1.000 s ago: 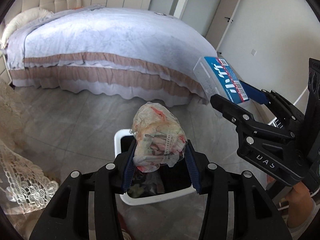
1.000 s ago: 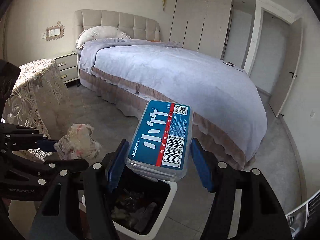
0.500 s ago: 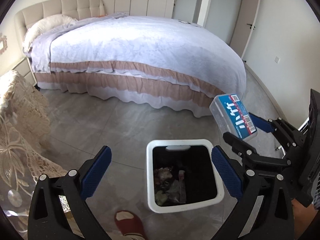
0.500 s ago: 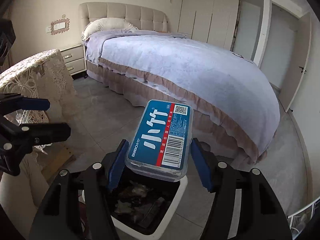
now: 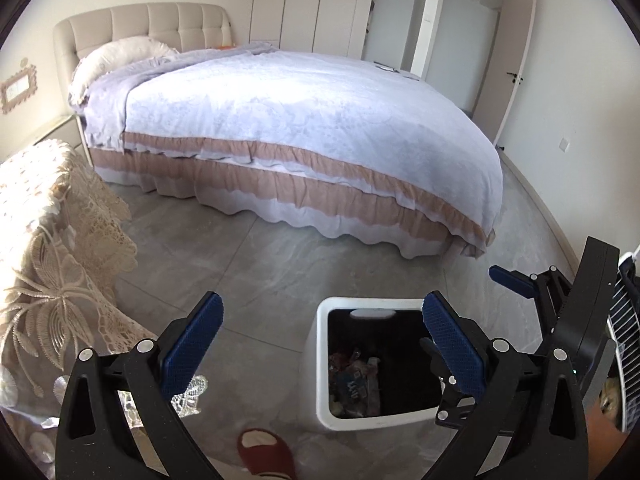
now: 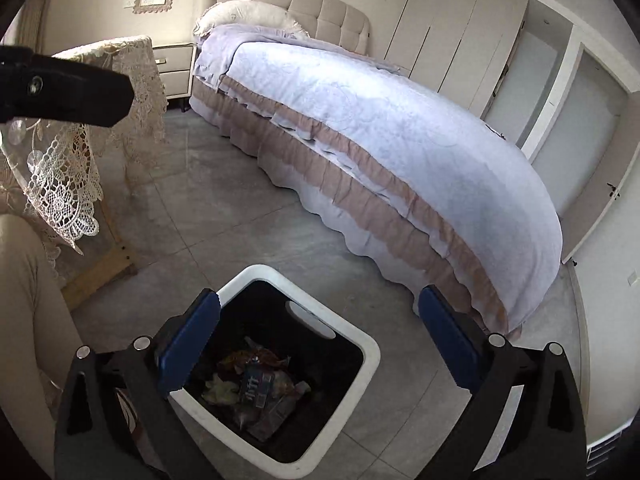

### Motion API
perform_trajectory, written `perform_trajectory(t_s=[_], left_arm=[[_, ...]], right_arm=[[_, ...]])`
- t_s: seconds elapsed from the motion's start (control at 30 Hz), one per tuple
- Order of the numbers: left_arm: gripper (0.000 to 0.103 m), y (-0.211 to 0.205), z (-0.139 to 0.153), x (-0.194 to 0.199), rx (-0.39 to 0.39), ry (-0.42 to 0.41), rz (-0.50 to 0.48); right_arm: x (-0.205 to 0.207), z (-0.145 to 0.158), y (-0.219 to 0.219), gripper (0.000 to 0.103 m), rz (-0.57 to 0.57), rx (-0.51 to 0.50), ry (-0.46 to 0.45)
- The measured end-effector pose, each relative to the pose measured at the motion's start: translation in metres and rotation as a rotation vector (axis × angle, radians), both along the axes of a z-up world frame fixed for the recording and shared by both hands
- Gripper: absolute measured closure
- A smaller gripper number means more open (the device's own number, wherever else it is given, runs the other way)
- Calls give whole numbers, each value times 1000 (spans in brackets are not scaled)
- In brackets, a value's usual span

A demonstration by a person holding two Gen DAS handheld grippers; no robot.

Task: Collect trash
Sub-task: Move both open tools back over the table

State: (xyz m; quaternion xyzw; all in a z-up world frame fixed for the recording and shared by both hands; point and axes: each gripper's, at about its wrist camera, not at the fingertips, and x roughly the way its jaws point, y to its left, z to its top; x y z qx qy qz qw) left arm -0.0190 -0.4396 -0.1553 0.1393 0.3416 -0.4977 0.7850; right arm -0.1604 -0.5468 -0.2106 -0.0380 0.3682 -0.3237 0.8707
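A white square trash bin (image 5: 320, 364) with a black liner stands on the grey floor; it also shows in the right wrist view (image 6: 370, 354). Inside lie crumpled wrappers and the blue boxed pack (image 6: 254, 386), also seen in the left wrist view (image 5: 352, 384). My left gripper (image 5: 320, 344) is open and empty, above the bin's left side. My right gripper (image 6: 316, 344) is open and empty, right over the bin. The right gripper shows in the left wrist view (image 5: 516, 280) at the right.
A large bed (image 5: 304, 120) with a lilac cover fills the room behind the bin. A table with a lace cloth (image 5: 52, 248) stands at the left. A red slipper (image 5: 264, 456) is on the floor by the bin. A white wire rack (image 5: 628, 340) is at the right edge.
The left gripper opened and dropped the crumpled bag into the bin. Then the right gripper opened and the blue pack fell into the bin. Both grippers rose.
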Motion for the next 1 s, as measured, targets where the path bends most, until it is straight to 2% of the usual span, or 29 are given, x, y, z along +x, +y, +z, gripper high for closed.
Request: perform_trajectory(t_s=[0.2, 0.37, 0.47, 0.77, 1.0], left_arm=[[5, 22, 12, 7, -33, -17, 47], [5, 48, 26, 13, -64, -41, 94], [5, 67, 35, 17, -85, -54, 133], [5, 146, 66, 41, -116, -140, 318], [5, 212, 83, 60, -135, -185, 462]], right_arm=[[5, 34, 9, 4, 33, -52, -81], [11, 64, 23, 4, 86, -44, -191], [21, 78, 40, 4, 127, -52, -226], [65, 111, 105, 4, 300, -115, -296], [97, 135, 153, 4, 437, -86, -368]])
